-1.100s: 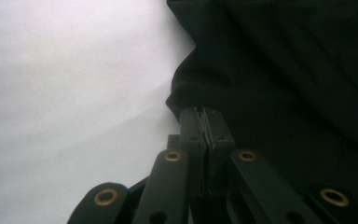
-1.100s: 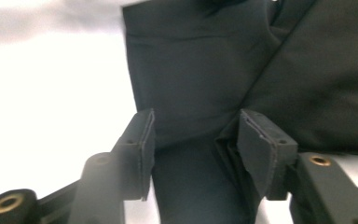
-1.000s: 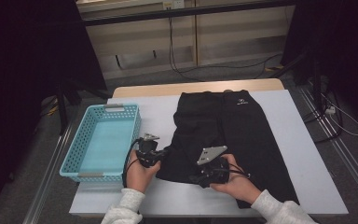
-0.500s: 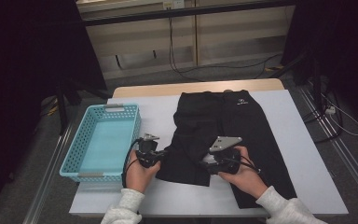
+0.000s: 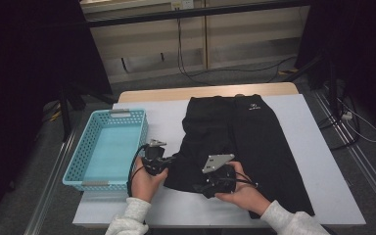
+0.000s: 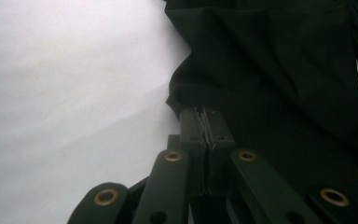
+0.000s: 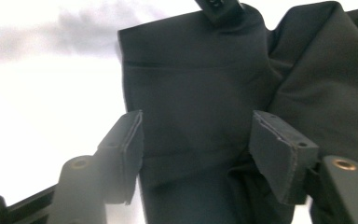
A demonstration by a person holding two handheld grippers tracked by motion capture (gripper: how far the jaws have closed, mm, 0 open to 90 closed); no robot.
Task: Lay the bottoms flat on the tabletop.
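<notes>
A black garment (image 5: 247, 132) lies spread lengthwise on the white table (image 5: 323, 166). At its near left hem corner my left gripper (image 5: 170, 164) is shut; in the left gripper view its jaws (image 6: 204, 122) meet on the folded hem (image 6: 182, 95). My right gripper (image 5: 200, 185), topped by a grey plate, hovers over the near hem beside it. Its jaws have just been opening, and in the right gripper view they (image 7: 196, 140) stand apart, with the black cloth (image 7: 191, 93) lying flat between them, untouched by the pads (image 7: 133, 140).
A light blue plastic basket (image 5: 78, 164) stands at the table's left edge, close to my left hand. Bare white table runs along the garment's right side and near the front edge. Dark floor, cables and shelving lie beyond the table.
My right gripper swung right, then came back left toward the near hem, and its jaws stand wider apart. The left gripper has stayed shut in place.
</notes>
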